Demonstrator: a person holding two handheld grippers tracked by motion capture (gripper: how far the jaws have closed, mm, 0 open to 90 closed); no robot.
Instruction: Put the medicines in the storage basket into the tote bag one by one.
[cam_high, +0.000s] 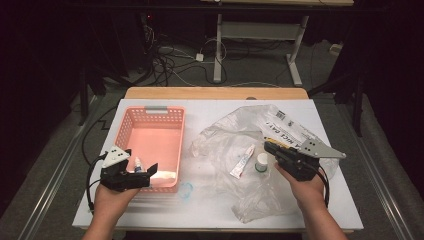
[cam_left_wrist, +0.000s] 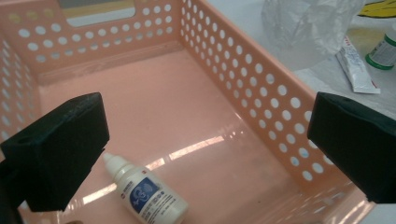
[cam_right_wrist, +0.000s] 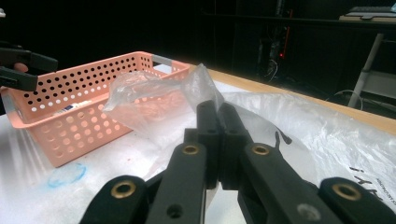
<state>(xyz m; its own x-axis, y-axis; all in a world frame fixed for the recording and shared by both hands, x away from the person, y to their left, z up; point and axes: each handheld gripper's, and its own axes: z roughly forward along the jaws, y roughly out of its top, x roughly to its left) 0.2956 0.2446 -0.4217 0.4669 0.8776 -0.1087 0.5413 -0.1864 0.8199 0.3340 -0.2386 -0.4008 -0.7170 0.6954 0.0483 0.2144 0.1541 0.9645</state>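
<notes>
Jaws spread, the left gripper hovers over a dropper bottle lying in the pink basket (apparently just deposited), while the right gripper pinches the plastic bag.

Dropper bottle in basket; bag right, holding tube, jar.

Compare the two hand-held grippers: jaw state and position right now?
The left hand-held gripper has its black jaws wide apart over the pink perforated plastic basket, above a small white dropper bottle lying on the basket floor. The right hand-held gripper has its jaws pressed together, pinching the clear crumpled plastic bag outside the basket. Both are black and held by a person's hand.
</notes>
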